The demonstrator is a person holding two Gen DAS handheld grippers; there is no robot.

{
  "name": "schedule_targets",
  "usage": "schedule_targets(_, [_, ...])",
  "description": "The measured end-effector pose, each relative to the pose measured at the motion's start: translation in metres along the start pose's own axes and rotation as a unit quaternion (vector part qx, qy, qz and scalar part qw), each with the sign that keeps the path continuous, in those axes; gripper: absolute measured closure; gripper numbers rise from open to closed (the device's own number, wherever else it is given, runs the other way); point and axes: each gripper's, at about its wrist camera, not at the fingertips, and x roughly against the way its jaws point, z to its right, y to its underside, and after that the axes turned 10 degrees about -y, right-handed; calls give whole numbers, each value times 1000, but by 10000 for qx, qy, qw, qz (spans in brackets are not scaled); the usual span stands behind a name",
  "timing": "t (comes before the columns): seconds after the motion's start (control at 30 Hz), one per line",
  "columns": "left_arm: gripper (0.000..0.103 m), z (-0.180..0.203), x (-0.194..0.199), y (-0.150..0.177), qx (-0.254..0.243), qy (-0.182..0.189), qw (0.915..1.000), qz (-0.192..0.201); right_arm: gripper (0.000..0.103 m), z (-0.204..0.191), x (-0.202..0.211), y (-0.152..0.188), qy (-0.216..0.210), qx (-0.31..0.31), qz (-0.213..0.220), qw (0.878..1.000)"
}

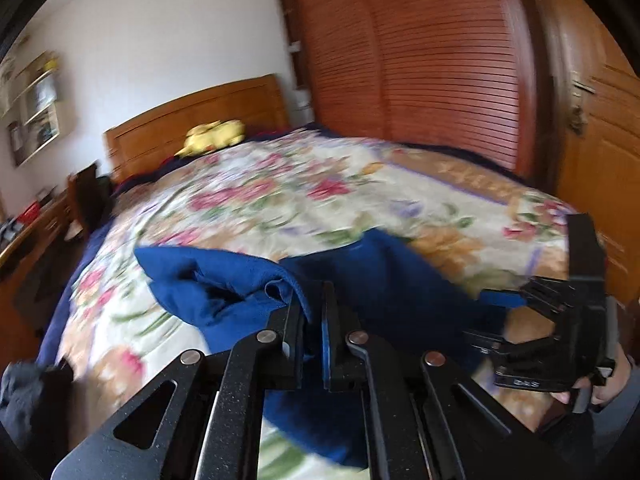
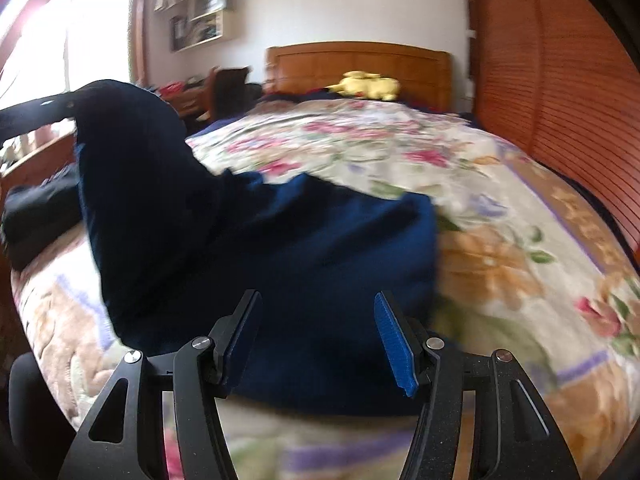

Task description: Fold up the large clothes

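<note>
A dark blue garment (image 1: 224, 280) lies bunched on the floral bedspread (image 1: 280, 192). My left gripper (image 1: 314, 312) is shut on a fold of it, with cloth squeezed between the pads and hanging below. In the right wrist view the same garment (image 2: 304, 248) rises at the left in a tall drape up to the left gripper (image 2: 44, 110). My right gripper (image 2: 318, 340) stands open just above the garment's near part, and its blue pads (image 2: 394, 344) do not press the cloth. From the left wrist view the right gripper (image 1: 486, 316) shows at the right, held by a hand (image 1: 600, 384).
The bed's wooden headboard (image 2: 360, 64) is at the far end, with a yellow plush toy (image 2: 368, 84) before it. Louvred wardrobe doors (image 1: 420, 60) run along the right side. A dark bundle of cloth (image 2: 36, 216) lies at the bed's left edge. A desk (image 1: 36, 224) stands left.
</note>
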Motion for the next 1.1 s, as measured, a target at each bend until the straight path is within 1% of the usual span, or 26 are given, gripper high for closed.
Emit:
schedule_targets(0.1, [97, 39, -6, -11, -230, 301, 9993, 24, 43, 23, 10, 2, 155, -234, 80, 9996])
schedule_targets(0.2, [98, 68, -10, -19, -385, 523, 9979, 7, 43, 37, 19, 5, 262, -370, 123, 9989])
schedule_targets(0.33, [98, 97, -8, -22, -524, 915, 9944, 40, 43, 50, 21, 7, 342, -523, 129, 9980])
schedule_targets(0.43, [98, 109, -14, -16, -651, 1052, 9922, -149, 43, 53, 20, 8, 397, -567, 98, 9976])
schedule_targets(0.47, [97, 108, -15, -12, -658, 1046, 9921, -200, 43, 51, 19, 9, 413, -553, 74, 9976])
schedule_targets(0.5, [94, 106, -16, -9, -628, 1060, 9921, -247, 43, 51, 18, 10, 447, -528, 50, 9976])
schedule_targets(0.57, [83, 100, -12, -5, -495, 1244, 9907, -253, 43, 48, 17, 8, 526, -492, 17, 9974])
schedule_targets(0.63, [59, 89, -3, -1, -369, 1331, 9902, -183, 43, 48, 18, 7, 574, -507, 16, 9971])
schedule_targets(0.67, [57, 84, 3, 1, -334, 1327, 9905, -116, 43, 49, 19, 7, 588, -535, 34, 9968])
schedule_targets(0.7, [52, 78, 9, 3, -314, 1305, 9909, -44, 43, 48, 20, 5, 595, -554, 56, 9967])
schedule_targets(0.73, [44, 73, 13, 4, -299, 1278, 9913, 6, 43, 47, 22, 4, 609, -566, 96, 9965])
schedule_targets(0.77, [38, 66, 19, 7, -261, 1227, 9921, 70, 43, 47, 23, 3, 623, -560, 129, 9964])
schedule_targets(0.8, [29, 59, 23, 10, -217, 1174, 9928, 134, 43, 45, 24, 2, 627, -538, 164, 9965])
schedule_targets(0.83, [25, 54, 24, 12, -189, 1125, 9933, 171, 43, 43, 25, 1, 631, -497, 201, 9966])
schedule_targets(0.93, [24, 31, 25, 24, -47, 865, 9960, 233, 43, 33, 31, -4, 645, -338, 288, 9969])
schedule_targets(1.1, [24, -5, 17, 52, 301, 554, 9979, 154, 43, 14, 45, -18, 624, -141, 507, 9967])
